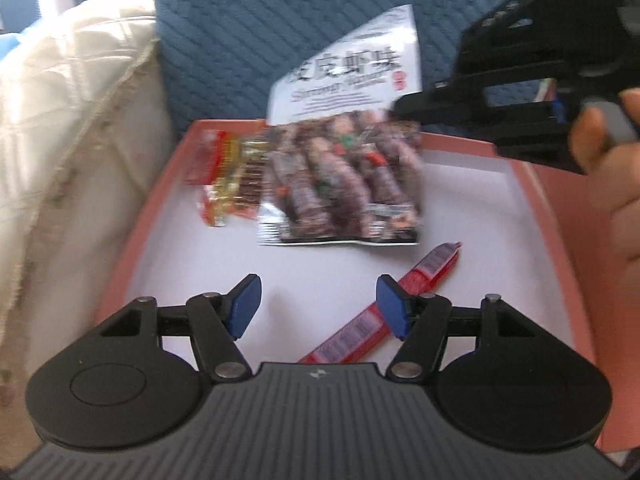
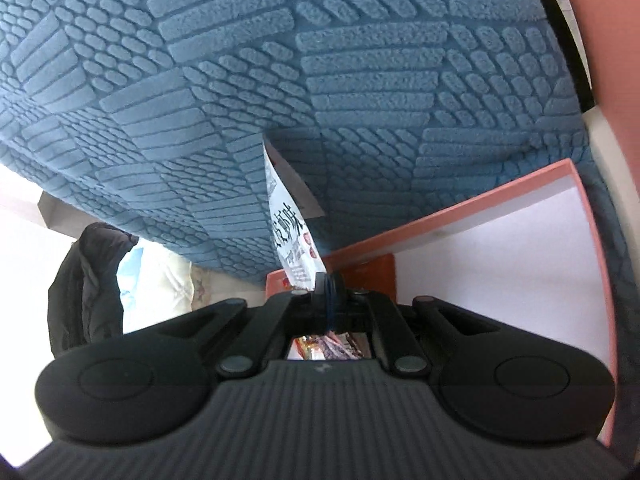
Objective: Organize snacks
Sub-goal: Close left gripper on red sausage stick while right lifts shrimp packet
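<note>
- The right gripper [image 2: 329, 280] is clamped on the edge of a glossy, crinkled shrimp snack bag [image 1: 344, 152], held upright over the pink-rimmed, white-floored tray [image 1: 532, 184]; its print is motion-blurred.
- The left gripper [image 1: 318, 306] hovers wide apart and empty, blue pads bare.
- A slim red sausage stick [image 1: 424, 276] lies flat, partly hidden behind that gripper.
- Small red-and-gold wrappers [image 1: 228, 172] sit in the tray, blurred.
- A quilted blue cushion [image 2: 280, 80] stands behind.

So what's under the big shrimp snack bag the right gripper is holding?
The shrimp snack bag hangs over the pink tray's white floor. Small red-and-gold wrapped snacks show beside its left edge; anything directly beneath is hidden.
</note>
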The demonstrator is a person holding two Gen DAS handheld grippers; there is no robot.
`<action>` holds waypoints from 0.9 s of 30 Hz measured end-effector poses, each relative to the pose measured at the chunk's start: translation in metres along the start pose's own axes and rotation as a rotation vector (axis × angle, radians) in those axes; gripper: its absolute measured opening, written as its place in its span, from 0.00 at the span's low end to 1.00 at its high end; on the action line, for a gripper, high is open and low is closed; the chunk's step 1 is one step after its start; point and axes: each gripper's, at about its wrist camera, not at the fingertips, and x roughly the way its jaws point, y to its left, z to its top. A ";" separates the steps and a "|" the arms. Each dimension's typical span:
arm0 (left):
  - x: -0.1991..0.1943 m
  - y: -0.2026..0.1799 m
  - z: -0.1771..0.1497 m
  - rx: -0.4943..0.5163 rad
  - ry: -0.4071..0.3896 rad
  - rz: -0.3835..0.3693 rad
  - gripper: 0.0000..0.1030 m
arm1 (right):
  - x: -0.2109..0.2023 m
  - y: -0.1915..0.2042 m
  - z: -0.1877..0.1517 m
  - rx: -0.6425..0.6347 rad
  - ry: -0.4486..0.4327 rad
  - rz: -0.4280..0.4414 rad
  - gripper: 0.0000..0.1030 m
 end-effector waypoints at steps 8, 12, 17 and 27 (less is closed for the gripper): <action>0.002 -0.013 0.003 0.017 0.013 -0.080 0.64 | 0.003 -0.013 0.001 0.026 0.036 0.005 0.03; -0.002 -0.020 0.003 0.030 0.029 -0.126 0.64 | 0.008 -0.016 0.000 0.029 0.053 0.019 0.07; -0.008 -0.024 0.003 0.023 0.038 -0.223 0.64 | 0.012 -0.020 0.003 0.019 0.070 0.026 0.07; 0.003 -0.047 -0.006 0.136 0.080 -0.114 0.64 | 0.017 -0.020 0.003 0.013 0.088 0.020 0.07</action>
